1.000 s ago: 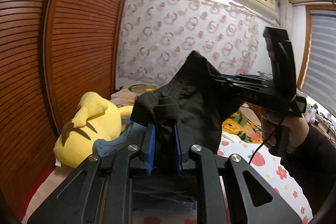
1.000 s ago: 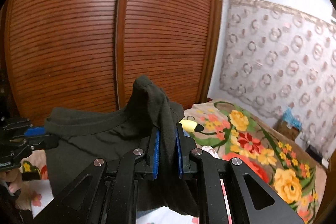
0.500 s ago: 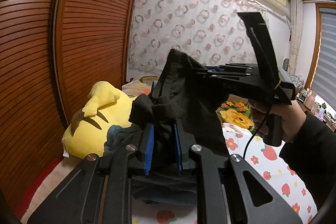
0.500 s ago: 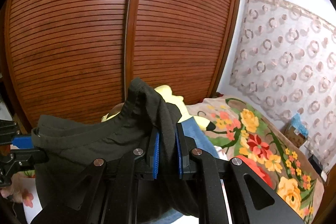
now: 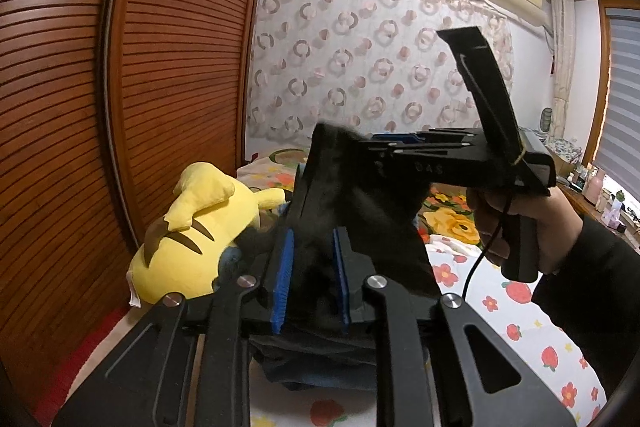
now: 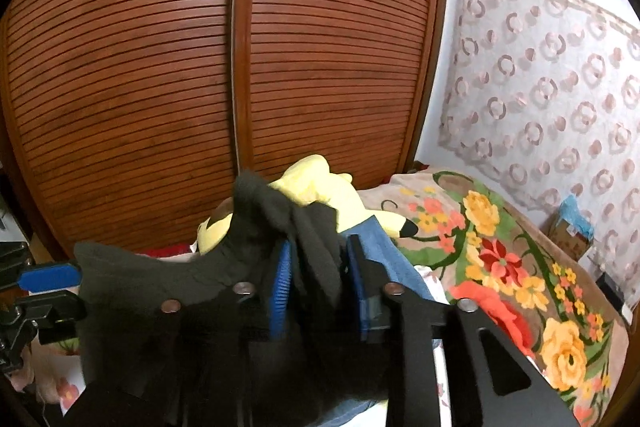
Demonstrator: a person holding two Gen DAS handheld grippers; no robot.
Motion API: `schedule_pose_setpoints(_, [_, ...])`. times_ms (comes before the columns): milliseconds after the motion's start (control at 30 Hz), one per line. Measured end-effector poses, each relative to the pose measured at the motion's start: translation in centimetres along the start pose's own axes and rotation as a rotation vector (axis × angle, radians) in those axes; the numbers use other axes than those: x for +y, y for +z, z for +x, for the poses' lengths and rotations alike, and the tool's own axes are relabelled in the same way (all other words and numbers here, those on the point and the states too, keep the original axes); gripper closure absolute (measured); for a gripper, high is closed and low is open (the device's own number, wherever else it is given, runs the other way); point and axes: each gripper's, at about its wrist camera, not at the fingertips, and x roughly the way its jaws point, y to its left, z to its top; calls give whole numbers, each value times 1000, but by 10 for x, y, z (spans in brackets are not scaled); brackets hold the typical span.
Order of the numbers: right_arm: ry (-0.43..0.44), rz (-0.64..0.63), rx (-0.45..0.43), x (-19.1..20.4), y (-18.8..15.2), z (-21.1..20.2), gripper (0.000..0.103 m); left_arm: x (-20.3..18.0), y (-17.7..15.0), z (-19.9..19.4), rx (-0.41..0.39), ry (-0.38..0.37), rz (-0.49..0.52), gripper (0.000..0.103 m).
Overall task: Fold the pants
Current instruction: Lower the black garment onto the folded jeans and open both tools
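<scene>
Jaws of the left gripper [image 5: 310, 279] had just been opening, blue pads parted from the black pants [image 5: 352, 211] that hung between them. At 3 o'clock from it, the right gripper [image 6: 318, 287] had likewise just been opening, fabric loose between its pads. Both clamps had gripped tight a second before; release onto the bed [image 6: 520, 267], near the yellow plush [image 5: 192, 231], was judged under way.
</scene>
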Motion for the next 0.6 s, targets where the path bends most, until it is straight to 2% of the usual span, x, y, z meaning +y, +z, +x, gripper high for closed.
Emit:
schedule_pose_setpoints(33, [0,5,-5,0,0,-1,66,1,1,0,-1,-3,-1,79])
schedule_pose_setpoints(167, [18,33,-29,-3,-8,-14,65,0,6,1,-3,-28,-5,57])
schedule_pose_setpoints(200, [21,40,-31,-4,-12,-17,65,-2,7,3,3,-37,3,56])
schedule_pose_setpoints(367, [34,55,5,-12,-30,-23,65,-15,4,23,72,-53,60,56])
schedule_pose_setpoints(600, [31,96,46,-24,-30,-3,65,-15,-19,41,155,-24,83,56])
